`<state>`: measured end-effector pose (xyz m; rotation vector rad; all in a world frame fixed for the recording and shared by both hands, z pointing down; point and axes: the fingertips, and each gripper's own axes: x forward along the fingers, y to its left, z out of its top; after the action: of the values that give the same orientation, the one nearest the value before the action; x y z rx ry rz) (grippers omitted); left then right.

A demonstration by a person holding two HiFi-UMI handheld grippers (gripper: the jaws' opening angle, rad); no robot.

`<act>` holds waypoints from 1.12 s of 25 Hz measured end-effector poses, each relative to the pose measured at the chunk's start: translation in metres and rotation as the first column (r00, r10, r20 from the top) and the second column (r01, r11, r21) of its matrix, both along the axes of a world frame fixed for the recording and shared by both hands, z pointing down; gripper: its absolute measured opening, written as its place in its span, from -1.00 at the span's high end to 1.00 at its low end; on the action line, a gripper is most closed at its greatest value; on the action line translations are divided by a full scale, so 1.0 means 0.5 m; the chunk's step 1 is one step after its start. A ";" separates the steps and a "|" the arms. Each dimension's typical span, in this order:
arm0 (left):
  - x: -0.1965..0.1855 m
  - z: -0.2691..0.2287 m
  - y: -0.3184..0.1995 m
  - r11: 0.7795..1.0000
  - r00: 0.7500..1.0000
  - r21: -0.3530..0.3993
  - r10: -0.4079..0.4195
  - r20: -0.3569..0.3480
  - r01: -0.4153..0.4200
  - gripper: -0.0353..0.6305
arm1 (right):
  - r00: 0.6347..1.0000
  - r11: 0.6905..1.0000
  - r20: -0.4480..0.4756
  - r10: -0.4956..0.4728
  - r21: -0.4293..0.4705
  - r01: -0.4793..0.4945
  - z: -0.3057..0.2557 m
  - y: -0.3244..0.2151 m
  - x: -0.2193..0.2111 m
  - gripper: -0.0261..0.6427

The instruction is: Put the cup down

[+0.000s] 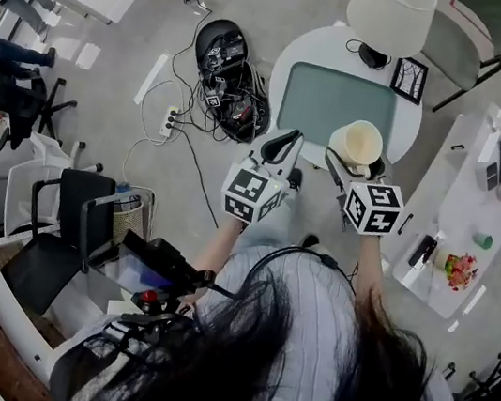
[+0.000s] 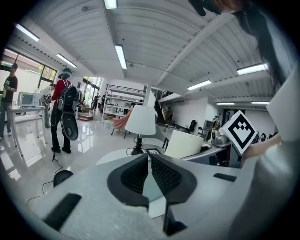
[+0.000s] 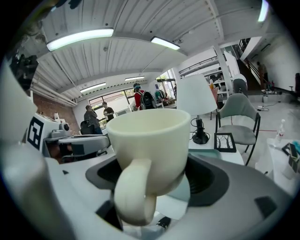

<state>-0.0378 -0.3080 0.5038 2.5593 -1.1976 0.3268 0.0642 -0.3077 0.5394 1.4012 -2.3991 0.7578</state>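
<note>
**Head view.** The right hand-held gripper (image 1: 355,168) carries the cup (image 1: 359,143) upright, mouth up. Its interior looks empty. The cup shows over the near edge of the round counter (image 1: 298,57), beside a green mat (image 1: 329,99). How high it hangs above the surface cannot be told. The left hand-held gripper (image 1: 286,142) is just beside it, over the same edge and carrying nothing.

**Left gripper view.** The jaws of the left hand-held gripper (image 2: 149,169) are narrow, with only a sliver between the pads and nothing in it. The cup (image 2: 184,144) lies to their right, and a lamp (image 2: 141,121) stands beyond.

**Right gripper view.** The jaws of the right hand-held gripper (image 3: 154,182) clamp the lower body of the cup (image 3: 151,136), with the handle turned toward the camera. The counter (image 3: 236,156) lies ahead and below, so setting the cup down probably calls for a forward, downward move by this arm.
</note>
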 end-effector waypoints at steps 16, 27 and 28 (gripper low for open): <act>-0.019 0.071 -0.167 0.991 0.994 -0.085 0.106 -0.007 -0.107 0.84 | 0.991 0.993 -0.079 0.111 -0.038 -0.115 0.097 -0.204 0.014 -0.27; -0.032 0.122 -0.224 0.982 0.990 -0.122 0.144 0.003 -0.143 0.84 | 0.980 0.981 -0.111 0.163 -0.091 -0.174 0.197 -0.281 0.016 -0.27; -0.035 0.126 -0.227 0.982 0.990 -0.125 0.144 0.004 -0.142 0.84 | 0.980 0.980 -0.119 0.162 -0.096 -0.174 0.207 -0.287 0.016 -0.27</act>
<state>-0.0553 -0.4215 0.5670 2.5429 -0.9674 0.4362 0.0721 -0.4513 0.6427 1.5737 -2.1448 0.8126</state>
